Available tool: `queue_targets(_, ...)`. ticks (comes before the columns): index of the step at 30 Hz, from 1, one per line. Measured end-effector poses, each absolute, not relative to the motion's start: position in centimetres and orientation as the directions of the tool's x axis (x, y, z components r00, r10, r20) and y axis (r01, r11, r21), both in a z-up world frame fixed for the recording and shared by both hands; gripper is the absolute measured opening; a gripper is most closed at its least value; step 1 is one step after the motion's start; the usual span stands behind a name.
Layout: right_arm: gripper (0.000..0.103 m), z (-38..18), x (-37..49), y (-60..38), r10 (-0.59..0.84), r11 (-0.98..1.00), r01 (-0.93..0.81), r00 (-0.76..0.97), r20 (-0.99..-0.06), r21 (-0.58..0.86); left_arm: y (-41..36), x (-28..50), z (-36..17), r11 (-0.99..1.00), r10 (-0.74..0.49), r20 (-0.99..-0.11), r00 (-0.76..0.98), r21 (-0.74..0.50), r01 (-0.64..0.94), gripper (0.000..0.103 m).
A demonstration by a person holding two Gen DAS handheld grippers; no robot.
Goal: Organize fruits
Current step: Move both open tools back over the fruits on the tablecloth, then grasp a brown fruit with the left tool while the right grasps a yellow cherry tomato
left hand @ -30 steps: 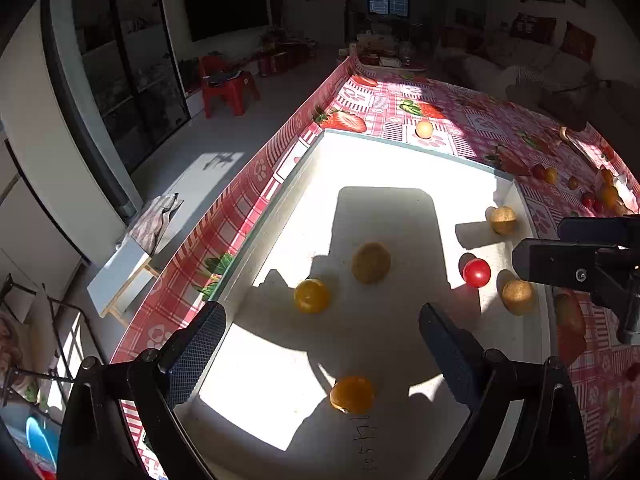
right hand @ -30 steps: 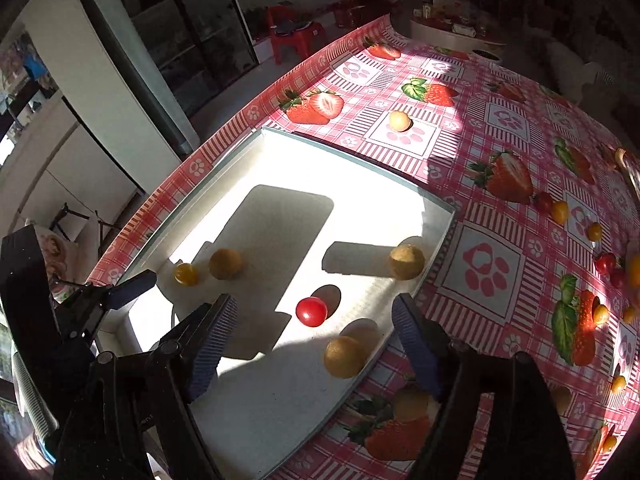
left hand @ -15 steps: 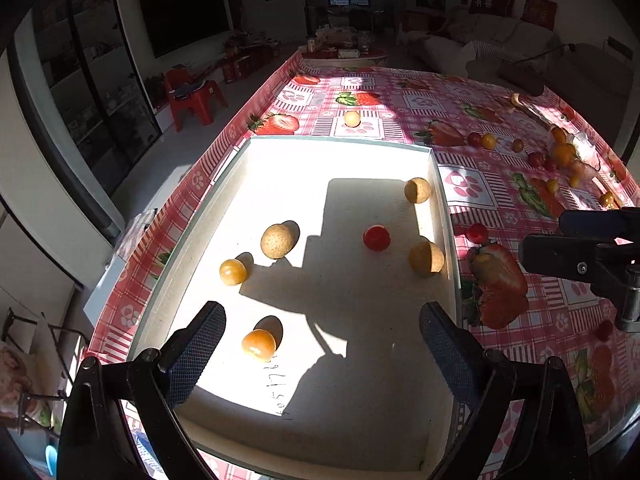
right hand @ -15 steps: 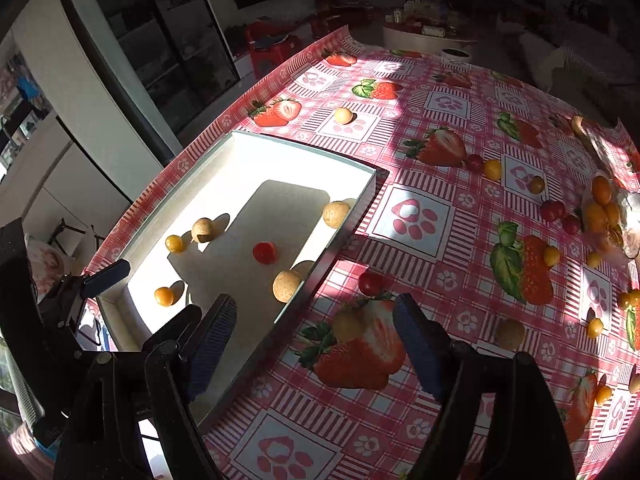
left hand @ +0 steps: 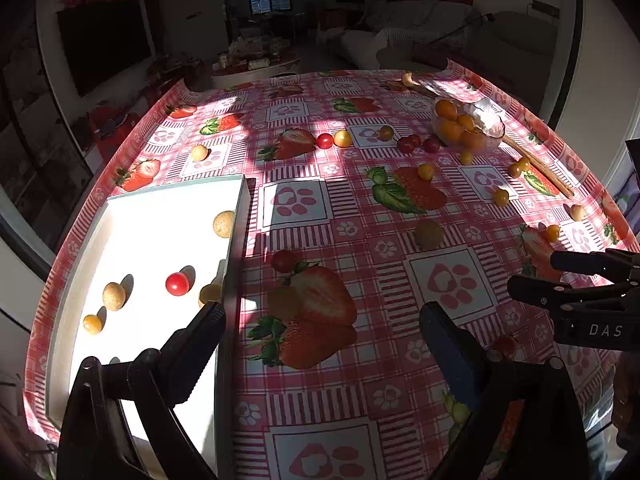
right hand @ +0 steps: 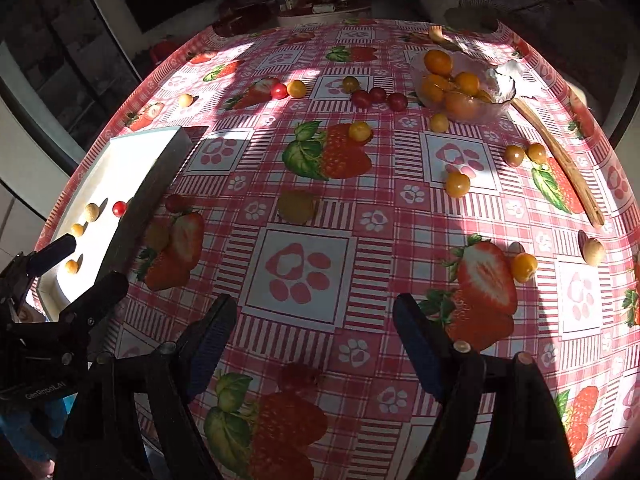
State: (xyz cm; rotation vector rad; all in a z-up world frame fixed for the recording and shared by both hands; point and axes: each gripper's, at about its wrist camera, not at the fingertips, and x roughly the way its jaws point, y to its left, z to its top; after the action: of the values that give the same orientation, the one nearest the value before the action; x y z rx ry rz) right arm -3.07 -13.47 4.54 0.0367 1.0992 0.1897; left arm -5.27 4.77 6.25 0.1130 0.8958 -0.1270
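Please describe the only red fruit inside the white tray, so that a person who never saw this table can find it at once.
Start at the white tray on the left part of the strawberry-print tablecloth. Inside it, near its right wall, lies a small red cherry tomato. It is the only red fruit there; its neighbours in the tray are tan or yellow-orange.

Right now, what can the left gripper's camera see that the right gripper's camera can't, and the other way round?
Only the left wrist view shows the tan fruit against the white tray's right wall. Only the right wrist view shows the red fruit in shadow between the right gripper's open fingers. Both show the tray's red cherry tomato, the glass bowl of orange fruits, and the left gripper, which is open.
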Motion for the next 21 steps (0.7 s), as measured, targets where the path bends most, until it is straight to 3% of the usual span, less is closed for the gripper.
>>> queue_targets(7, 0.083, 3.4, -2.7, -21.0, 0.032, 0.996, 0.056, 0.463, -0.886, 0.065, -0.2, -2.3, 4.5, 0.976, -0.096, -0.794, 0.600, 0.043, 0.213, 0.097)
queue_targets(15, 0.083, 2.1, -1.8, -22.9, -0.002, 0.996, 0.085, 0.467, -0.884, 0.042, -2.9, 0.6, 2.7, 0.969, -0.090, -0.809, 0.581, 0.063, 0.238, 0.097)
queue_targets(17, 0.083, 1.9, -1.5, -22.7, -0.006, 0.996, 0.082, 0.474, -0.880, 0.038, -3.2, 1.1, 2.4, 0.969, -0.090, -0.812, 0.577, 0.064, 0.241, 0.090)
queue_targets(18, 0.083, 1.8, -1.3, -22.7, -0.007, 0.996, 0.082, 0.476, -0.880, 0.036, -3.3, 1.4, 2.1, 0.968, -0.086, -0.820, 0.566, 0.064, 0.241, 0.077)
queue_targets(19, 0.083, 1.8, -1.1, -22.6, -0.011, 0.996, 0.086, 0.478, -0.878, 0.034, -3.4, 1.8, 1.8, 0.969, -0.085, -0.831, 0.550, 0.060, 0.240, 0.070)
queue_targets(21, 0.083, 1.7, -0.7, -22.6, -0.022, 0.995, 0.091, 0.485, -0.874, 0.025, -3.3, 2.2, 1.4, 0.972, -0.086, -0.841, 0.534, 0.047, 0.230, 0.070)
